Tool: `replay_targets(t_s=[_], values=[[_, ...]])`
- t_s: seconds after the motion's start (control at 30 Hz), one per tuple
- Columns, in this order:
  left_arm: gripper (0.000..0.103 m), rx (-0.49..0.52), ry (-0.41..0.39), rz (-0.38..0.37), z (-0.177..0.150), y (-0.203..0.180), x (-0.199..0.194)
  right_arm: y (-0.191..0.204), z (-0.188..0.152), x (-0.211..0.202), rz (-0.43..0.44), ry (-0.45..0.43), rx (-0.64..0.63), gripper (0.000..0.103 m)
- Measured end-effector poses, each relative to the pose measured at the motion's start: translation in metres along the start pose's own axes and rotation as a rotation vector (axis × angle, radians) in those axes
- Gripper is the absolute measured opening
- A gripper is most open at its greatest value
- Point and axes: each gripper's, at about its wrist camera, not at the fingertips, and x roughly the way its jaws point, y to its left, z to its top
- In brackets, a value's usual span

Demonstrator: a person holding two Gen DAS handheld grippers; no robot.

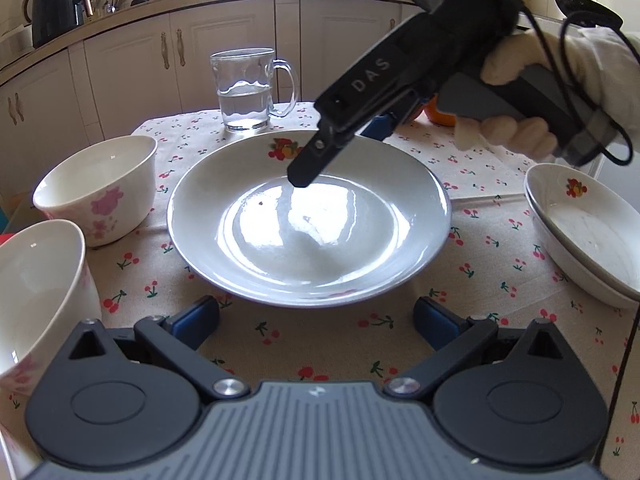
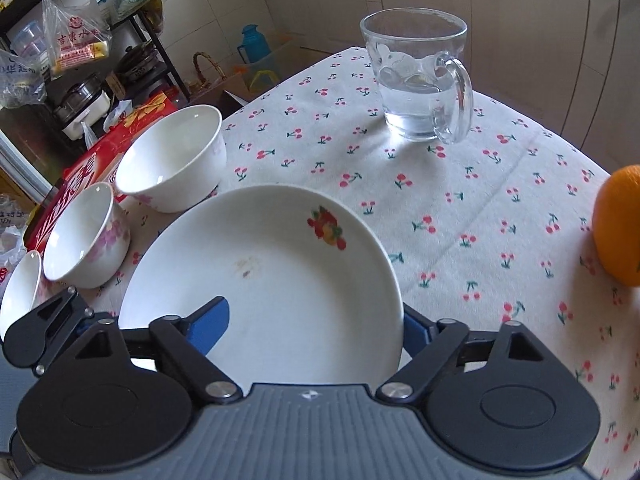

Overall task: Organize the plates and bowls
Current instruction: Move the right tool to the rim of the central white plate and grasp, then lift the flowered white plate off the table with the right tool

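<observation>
The right gripper (image 2: 316,328) straddles the plate (image 2: 260,280) rim at 6 o'clock, one finger inside and one outside, ready to lift; pad contact cannot be confirmed. The left gripper (image 1: 316,320) waits spread and empty.

Left gripper (image 1: 316,320): black linkage arms, blue pads, silver screws, grey ribbed housing. Right gripper (image 1: 340,152): black finger lettered "DAS", grey handle, black cable; white knitted glove (image 1: 560,68) is worn.
</observation>
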Motion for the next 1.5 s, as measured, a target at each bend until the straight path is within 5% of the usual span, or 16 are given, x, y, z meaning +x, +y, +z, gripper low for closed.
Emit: replay_targets(t_s=[0.87,1.5], values=[[0.091,-0.009,-0.033,-0.008,0.004,0.005,0.001,-0.015,0.024,0.015,0.11,-0.009,0.009,0.082],[0.09,0.069,-0.006,-0.069,-0.003,0.007,-0.026,0.004,-0.009,-0.011,0.087,-0.01,0.079,0.082]])
